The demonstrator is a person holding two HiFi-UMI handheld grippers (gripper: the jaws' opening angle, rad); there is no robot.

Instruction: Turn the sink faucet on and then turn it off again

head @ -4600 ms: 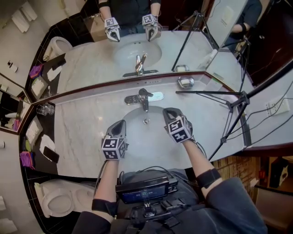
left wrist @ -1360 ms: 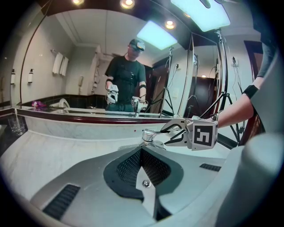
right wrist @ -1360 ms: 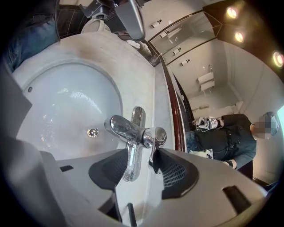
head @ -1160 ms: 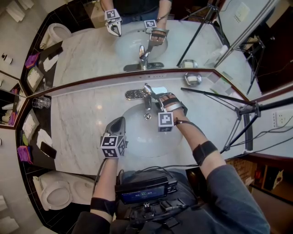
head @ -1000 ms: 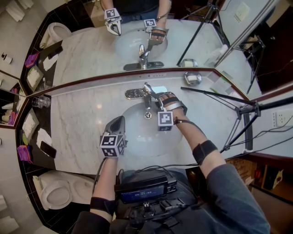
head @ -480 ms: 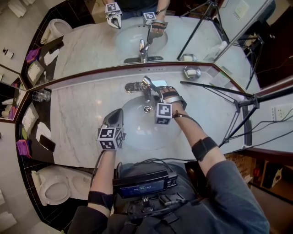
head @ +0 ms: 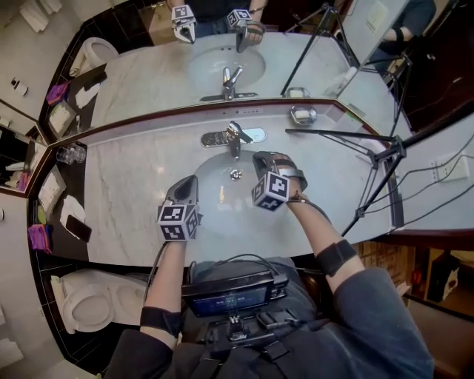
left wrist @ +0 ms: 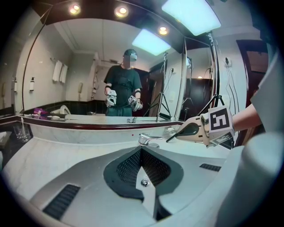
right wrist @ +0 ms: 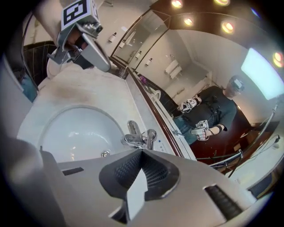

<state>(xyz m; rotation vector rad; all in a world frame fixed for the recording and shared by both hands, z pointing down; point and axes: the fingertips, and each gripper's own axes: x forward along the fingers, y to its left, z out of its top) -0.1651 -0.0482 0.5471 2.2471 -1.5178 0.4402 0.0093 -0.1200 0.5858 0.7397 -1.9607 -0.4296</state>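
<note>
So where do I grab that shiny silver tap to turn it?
Grab the thin lever on top of the shiny chrome faucet, probably at its free end. Come from the white basin side, jaws either side: it is narrow and seems to stick out that way.

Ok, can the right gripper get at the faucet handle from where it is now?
Probably yes. The right gripper sits just short of the faucet handle with nothing between them. Its fingers have just closed empty, so they may need reopening.

A: Light?
B: Bright, even. Ceiling spots (left wrist: 120, 10) and panel (left wrist: 191, 15) above the left hand-held gripper (left wrist: 142, 150); soft sheen on counter (head: 126, 185) beside it.
A: Edges?
B: Fisheye bend, dark corners.
</note>
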